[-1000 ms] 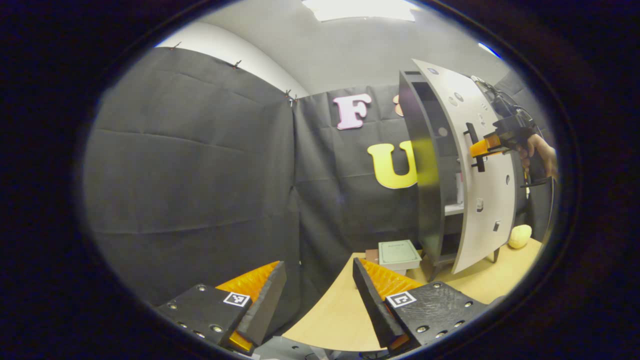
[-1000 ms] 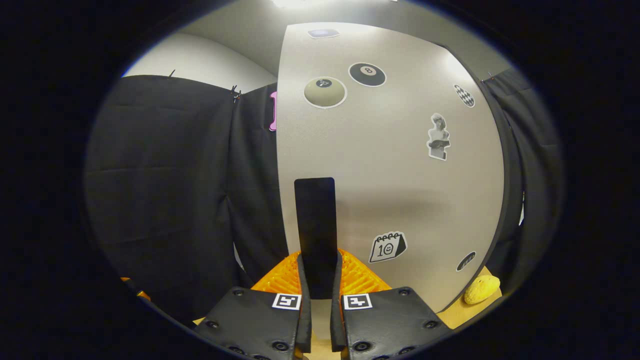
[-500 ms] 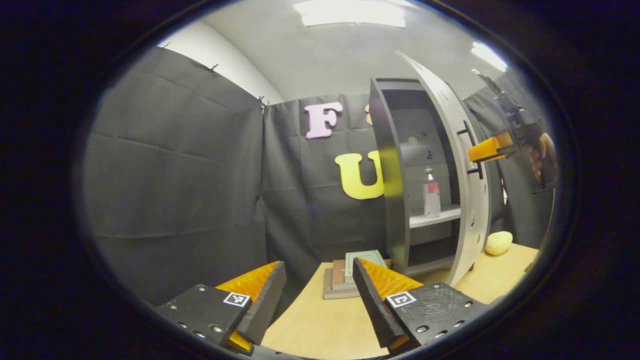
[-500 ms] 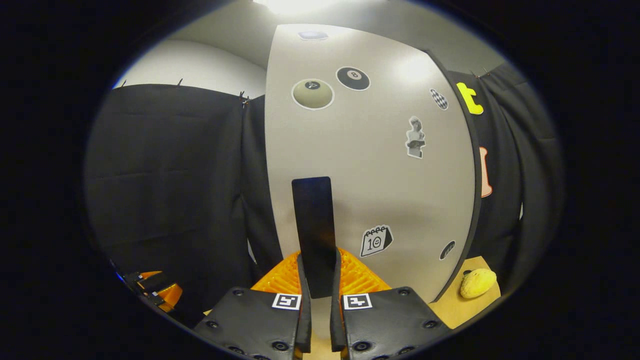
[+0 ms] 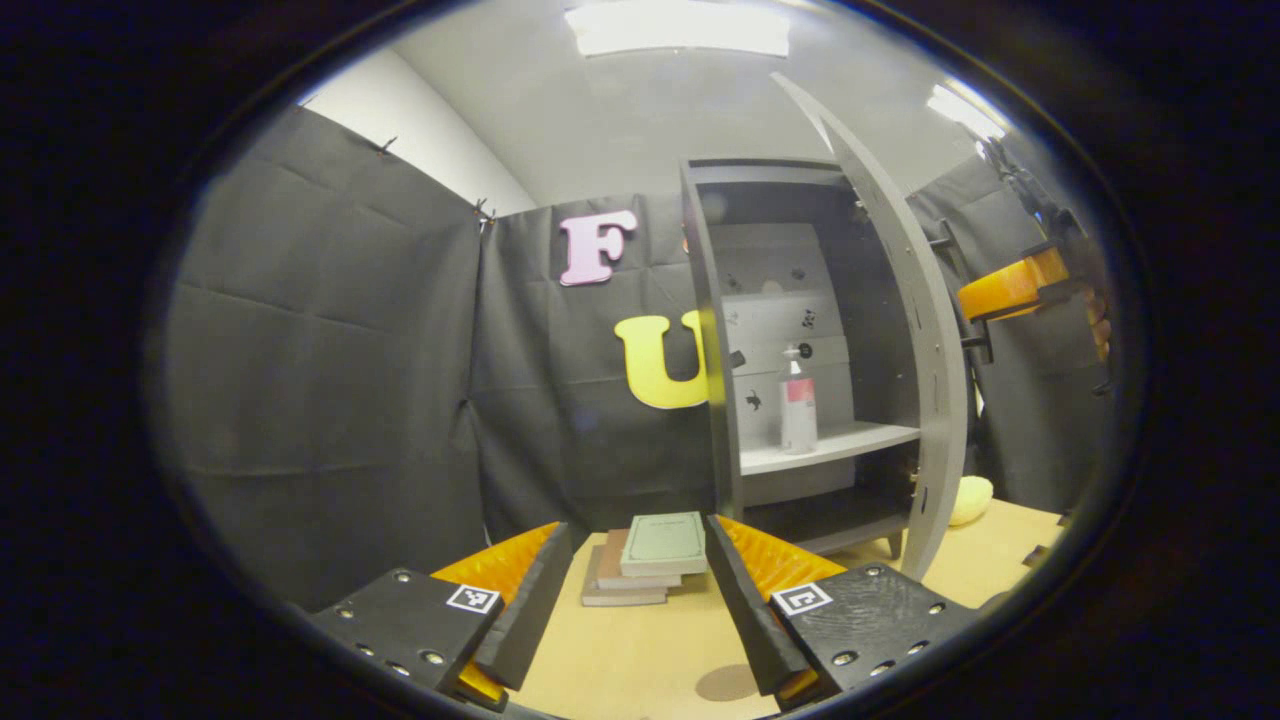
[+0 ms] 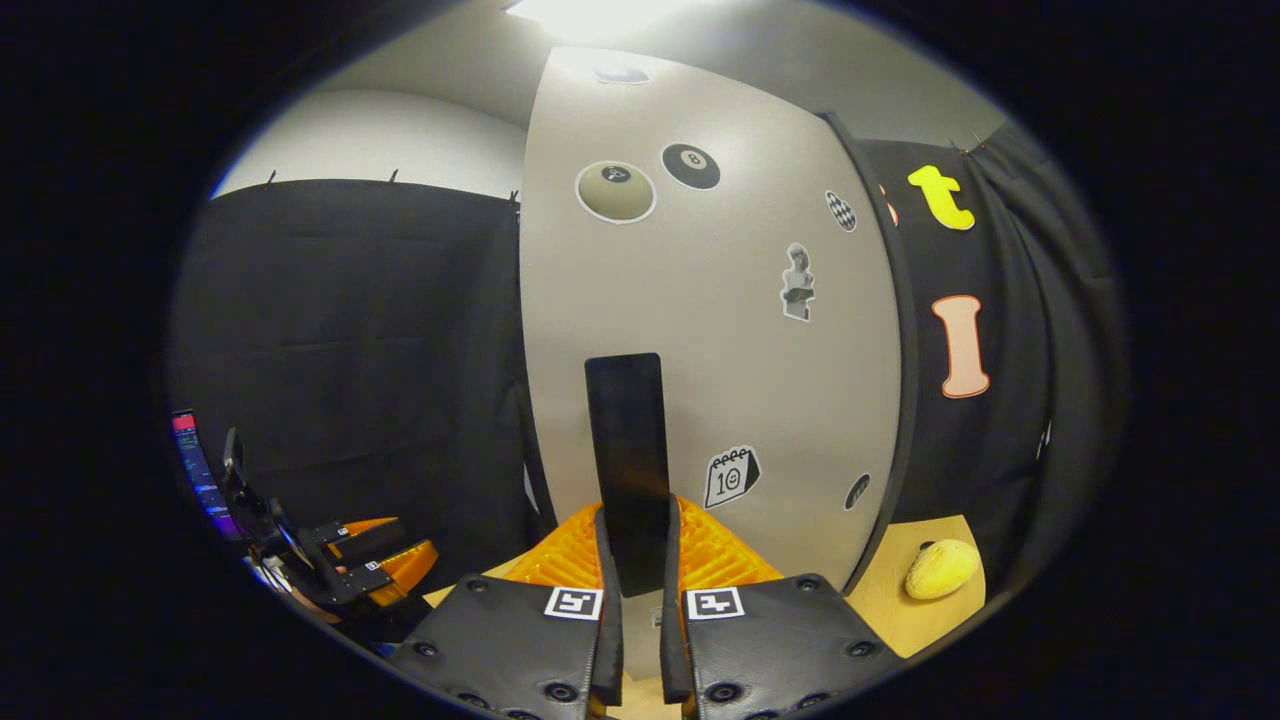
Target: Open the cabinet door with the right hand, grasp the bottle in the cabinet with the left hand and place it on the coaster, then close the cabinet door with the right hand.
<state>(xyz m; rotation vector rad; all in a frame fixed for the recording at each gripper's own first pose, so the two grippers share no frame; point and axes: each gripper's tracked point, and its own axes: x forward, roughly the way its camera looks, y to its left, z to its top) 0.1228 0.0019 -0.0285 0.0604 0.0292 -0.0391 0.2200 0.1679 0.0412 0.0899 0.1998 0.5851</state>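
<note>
Standing on cabinet shelf: bottle point(image 5: 797, 402), beyond spread left hand-held gripper point(image 5: 630, 570) | right hand-held gripper point(image 6: 633, 560) pinching door handle point(image 6: 627, 450)

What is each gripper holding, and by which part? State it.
Right gripper: shut on the cabinet door by its handle. Left gripper: open, holding nothing.
</note>
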